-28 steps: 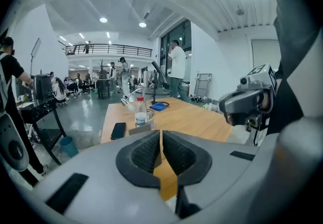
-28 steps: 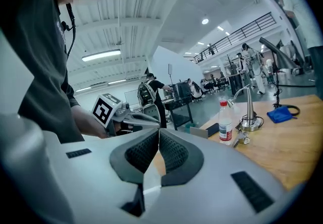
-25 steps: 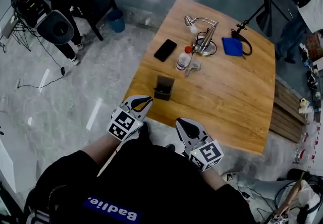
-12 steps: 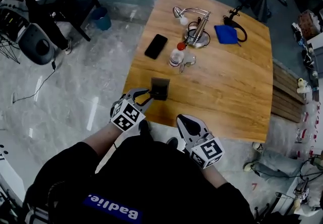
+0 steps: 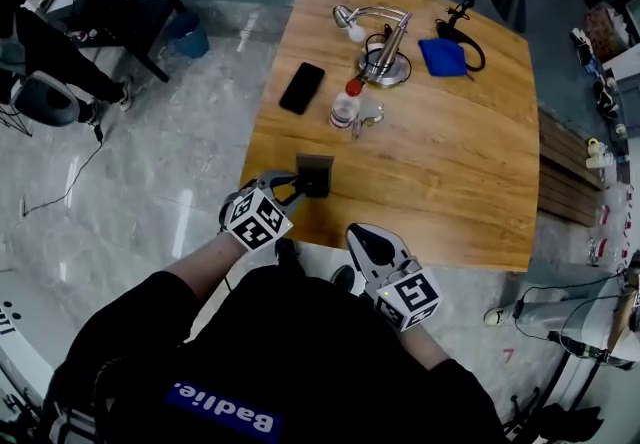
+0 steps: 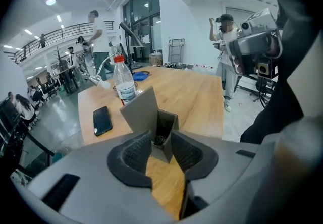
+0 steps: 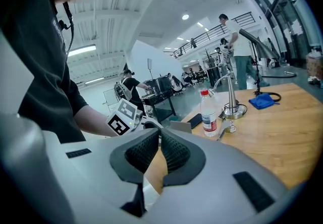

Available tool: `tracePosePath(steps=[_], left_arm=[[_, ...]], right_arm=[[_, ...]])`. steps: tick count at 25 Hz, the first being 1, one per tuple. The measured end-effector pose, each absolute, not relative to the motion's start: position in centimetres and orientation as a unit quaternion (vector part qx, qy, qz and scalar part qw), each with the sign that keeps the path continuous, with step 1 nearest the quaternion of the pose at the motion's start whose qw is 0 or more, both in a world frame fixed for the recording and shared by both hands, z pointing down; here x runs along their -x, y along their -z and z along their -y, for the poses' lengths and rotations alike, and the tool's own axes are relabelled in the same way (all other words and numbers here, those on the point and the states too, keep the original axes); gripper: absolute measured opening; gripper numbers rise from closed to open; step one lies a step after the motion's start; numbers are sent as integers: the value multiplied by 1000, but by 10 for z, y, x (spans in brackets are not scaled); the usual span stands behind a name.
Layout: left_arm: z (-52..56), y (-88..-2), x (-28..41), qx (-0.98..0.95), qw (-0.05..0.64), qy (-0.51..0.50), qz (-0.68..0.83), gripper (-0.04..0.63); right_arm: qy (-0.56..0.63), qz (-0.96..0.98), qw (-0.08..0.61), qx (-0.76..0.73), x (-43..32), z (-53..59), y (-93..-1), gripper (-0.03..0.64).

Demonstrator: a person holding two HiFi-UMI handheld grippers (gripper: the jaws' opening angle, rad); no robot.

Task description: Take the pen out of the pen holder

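Note:
The grey square pen holder (image 5: 316, 174) stands near the front left corner of the wooden table (image 5: 450, 172). My left gripper (image 5: 290, 188) has reached it, pointing down. In the left gripper view the jaws of the left gripper (image 6: 160, 135) are opening, and the near corner of the pen holder (image 6: 151, 114) sits between the tips. Something dark shows inside the holder; I cannot make out a pen. My right gripper (image 5: 362, 238) hovers at the table's front edge. In the right gripper view the right gripper (image 7: 158, 133) has its tips together with nothing between them.
A black phone (image 5: 302, 87), a water bottle (image 5: 345, 104), a metal desk lamp (image 5: 380, 57) and a blue cloth (image 5: 440, 57) lie farther back on the table. A blue bin (image 5: 188, 32) and a dark desk stand on the floor at the left.
My left gripper moved forward and down to the pen holder, and its jaws went from shut to open around the holder's corner. My right gripper shifted only slightly.

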State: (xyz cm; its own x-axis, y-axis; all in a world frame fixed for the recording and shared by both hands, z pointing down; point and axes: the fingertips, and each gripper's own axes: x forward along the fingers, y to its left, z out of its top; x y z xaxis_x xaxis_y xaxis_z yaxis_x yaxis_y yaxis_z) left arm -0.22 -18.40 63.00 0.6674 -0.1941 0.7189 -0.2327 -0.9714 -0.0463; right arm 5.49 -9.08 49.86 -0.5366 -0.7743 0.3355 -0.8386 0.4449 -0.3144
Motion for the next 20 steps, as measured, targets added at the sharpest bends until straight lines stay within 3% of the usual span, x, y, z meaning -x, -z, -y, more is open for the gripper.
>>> tracePosePath(steps=[6, 9, 20], left_arm=[[184, -637, 1, -906, 13, -412, 97, 116], [184, -636, 2, -906, 12, -411, 100, 63], [179, -611, -5, -908, -5, -403, 117, 54]], right_arm=[[-231, 843, 73, -480, -56, 89, -499, 8], [-230, 842, 74, -483, -59, 86, -498, 8], [-220, 847, 69, -479, -73, 76, -492, 8]])
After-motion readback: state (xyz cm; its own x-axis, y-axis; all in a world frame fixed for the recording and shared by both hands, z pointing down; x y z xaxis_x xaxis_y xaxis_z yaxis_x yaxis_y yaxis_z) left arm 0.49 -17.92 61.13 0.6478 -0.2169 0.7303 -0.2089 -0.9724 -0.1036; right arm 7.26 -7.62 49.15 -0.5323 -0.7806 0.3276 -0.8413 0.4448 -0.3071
